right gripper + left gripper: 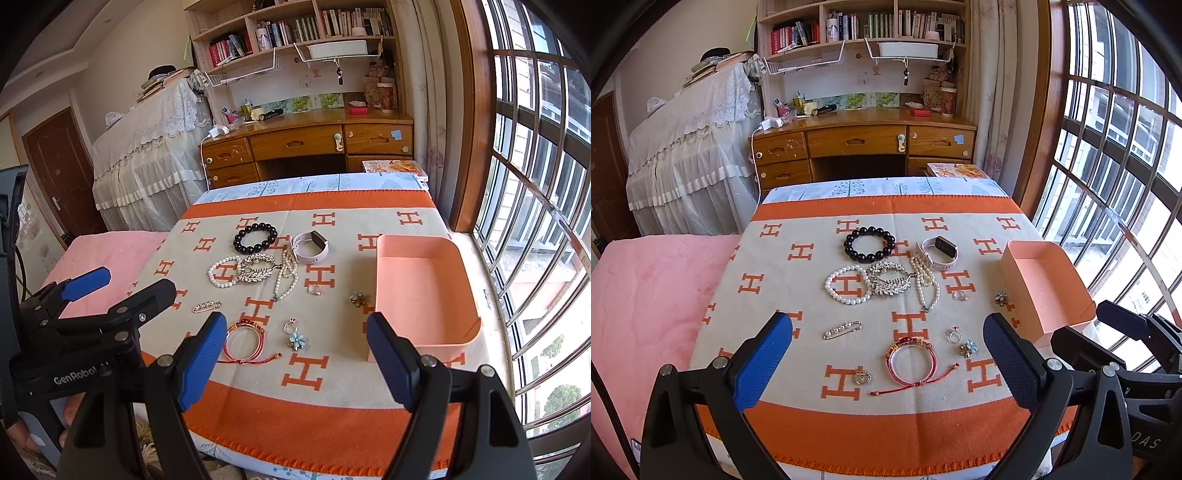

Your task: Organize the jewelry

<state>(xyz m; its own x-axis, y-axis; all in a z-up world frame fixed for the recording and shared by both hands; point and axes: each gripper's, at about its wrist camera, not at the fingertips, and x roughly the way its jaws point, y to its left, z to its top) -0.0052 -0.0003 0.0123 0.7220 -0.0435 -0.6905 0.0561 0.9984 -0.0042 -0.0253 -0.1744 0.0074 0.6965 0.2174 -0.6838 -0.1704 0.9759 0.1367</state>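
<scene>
Jewelry lies scattered on an orange and cream blanket [812, 424]: a black bead bracelet [869, 244], a pearl bracelet [848, 284], a silver leaf hair comb [888, 282], a pearl necklace [925, 278], a pink-strapped watch [940, 252], a red cord bracelet [911, 361], a pin brooch [842, 329], rings and flower pieces. An empty pink box [1047, 284] stands at the right, also in the right wrist view as the pink box [421, 295]. My left gripper [888, 363] hovers open over the red bracelet. My right gripper [297, 363] is open near the table's front edge.
A wooden desk [864, 136] with drawers and bookshelves stands behind the table. A lace-covered piece of furniture [690, 147] is at the back left, a pink bedspread [646, 295] at the left, and a barred window [1115, 147] at the right.
</scene>
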